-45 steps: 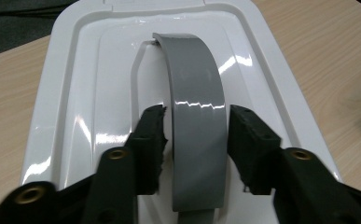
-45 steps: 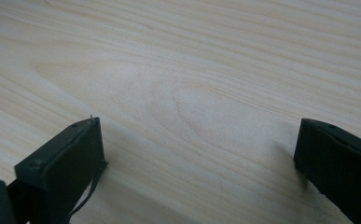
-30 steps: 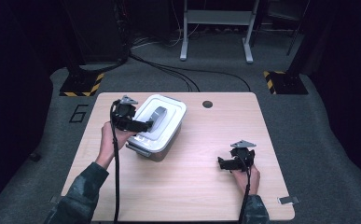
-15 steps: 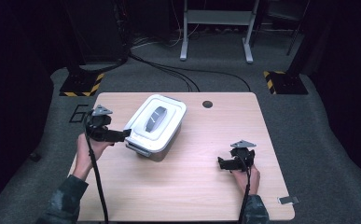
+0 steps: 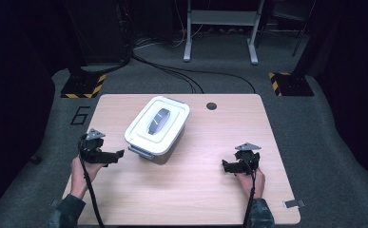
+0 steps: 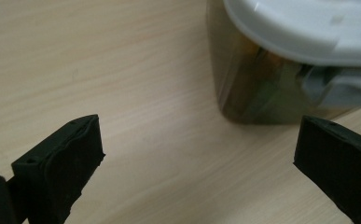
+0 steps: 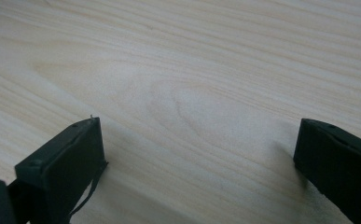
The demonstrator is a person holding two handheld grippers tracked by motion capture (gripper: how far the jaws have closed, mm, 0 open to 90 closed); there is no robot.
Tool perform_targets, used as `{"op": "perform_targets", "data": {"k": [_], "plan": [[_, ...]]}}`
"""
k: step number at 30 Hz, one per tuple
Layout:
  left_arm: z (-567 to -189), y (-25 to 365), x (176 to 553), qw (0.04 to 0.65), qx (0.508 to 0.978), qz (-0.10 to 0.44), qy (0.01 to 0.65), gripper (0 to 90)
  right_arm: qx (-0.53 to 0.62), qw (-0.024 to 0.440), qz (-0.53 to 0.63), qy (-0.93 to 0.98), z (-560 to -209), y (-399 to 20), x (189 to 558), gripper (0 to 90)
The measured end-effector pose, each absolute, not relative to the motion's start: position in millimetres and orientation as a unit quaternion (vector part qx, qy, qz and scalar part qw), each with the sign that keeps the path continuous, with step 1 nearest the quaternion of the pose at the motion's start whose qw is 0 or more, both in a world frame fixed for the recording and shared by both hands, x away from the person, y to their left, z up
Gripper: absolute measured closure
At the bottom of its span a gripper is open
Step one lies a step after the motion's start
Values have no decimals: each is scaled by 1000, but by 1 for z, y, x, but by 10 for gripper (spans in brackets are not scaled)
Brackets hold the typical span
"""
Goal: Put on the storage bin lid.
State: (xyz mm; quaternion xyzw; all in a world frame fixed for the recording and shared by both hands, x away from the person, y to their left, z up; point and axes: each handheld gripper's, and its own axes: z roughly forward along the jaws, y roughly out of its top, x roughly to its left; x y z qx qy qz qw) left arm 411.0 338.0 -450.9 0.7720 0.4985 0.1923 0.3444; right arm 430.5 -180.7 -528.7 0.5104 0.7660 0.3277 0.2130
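Note:
A clear storage box (image 5: 158, 128) with a white lid (image 5: 159, 122) and a dark grey handle on top stands at the middle-left of the wooden table (image 5: 205, 199). My left gripper (image 5: 119, 154) hovers low over the table, just left of the box's near corner and apart from it. Its jaws have just been opening and stand wide with nothing between them. In the left gripper view the box wall (image 6: 257, 88) and a grey side latch (image 6: 336, 86) lie ahead to the right of the left gripper (image 6: 194, 154). My right gripper (image 5: 225, 166) rests open at the front right over bare wood (image 7: 197, 93).
A round cable hole (image 5: 211, 106) sits near the table's far edge. Beyond the table, cables, metal stand legs and yellow-black striped bases lie on the grey floor. A small metal clip (image 5: 293, 204) lies at the table's front right corner.
My left hand has left the box lid and moved left, toward the person and down to the table, its jaws wider now. The right gripper has stayed put.

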Motion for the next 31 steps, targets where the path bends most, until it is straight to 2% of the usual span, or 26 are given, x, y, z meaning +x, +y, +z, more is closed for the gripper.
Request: {"op": "perform_targets", "data": {"k": [7, 15, 31], "plan": [[-492, 343, 401, 331, 768, 188, 515, 2, 510, 213, 328, 766, -529, -181, 431, 9], [-531, 339, 388, 337, 751, 211, 528, 1, 510, 213, 328, 766, -529, -181, 430, 9], [-531, 336, 385, 321, 755, 220, 528, 0, 513, 217, 325, 764, -529, -180, 430, 2]]}}
